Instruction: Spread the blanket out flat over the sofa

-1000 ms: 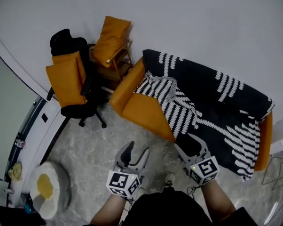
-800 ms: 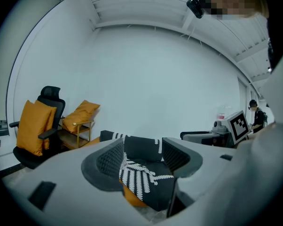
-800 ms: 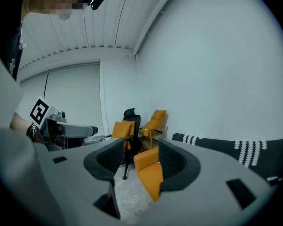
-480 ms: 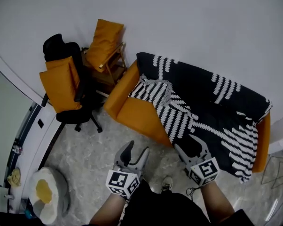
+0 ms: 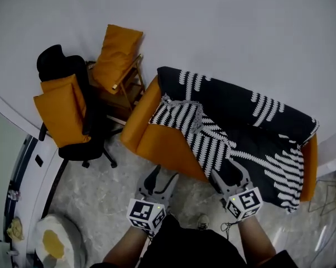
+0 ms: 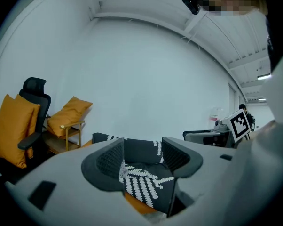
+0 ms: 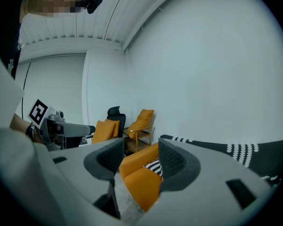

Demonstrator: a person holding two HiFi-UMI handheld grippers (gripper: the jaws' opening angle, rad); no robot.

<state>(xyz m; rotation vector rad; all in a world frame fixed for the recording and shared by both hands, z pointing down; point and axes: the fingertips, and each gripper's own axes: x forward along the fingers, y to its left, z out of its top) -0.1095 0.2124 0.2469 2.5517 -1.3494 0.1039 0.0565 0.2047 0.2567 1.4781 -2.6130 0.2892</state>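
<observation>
An orange sofa (image 5: 159, 141) stands against the white wall, and a black blanket with white leaf stripes (image 5: 240, 130) lies over its back and seat, rumpled near the left end. The sofa's left arm and front left stay bare. My left gripper (image 5: 161, 179) is open over the floor just in front of the sofa, nothing between its jaws. My right gripper (image 5: 230, 169) is open at the blanket's front edge, holding nothing. The blanket (image 6: 141, 180) shows between the left jaws, apart from them. The bare orange sofa (image 7: 144, 182) fills the gap in the right gripper view.
A black office chair (image 5: 65, 108) with an orange cushion (image 5: 56, 111) stands left of the sofa. Beside it is a wooden chair (image 5: 123, 85) carrying another orange cushion (image 5: 115, 52). A round white stool (image 5: 53, 244) sits at the lower left on the marbled floor (image 5: 109, 188).
The whole scene has shifted left and slightly up in the head view as the person moved; both grippers stay open, a little closer to the sofa's front.
</observation>
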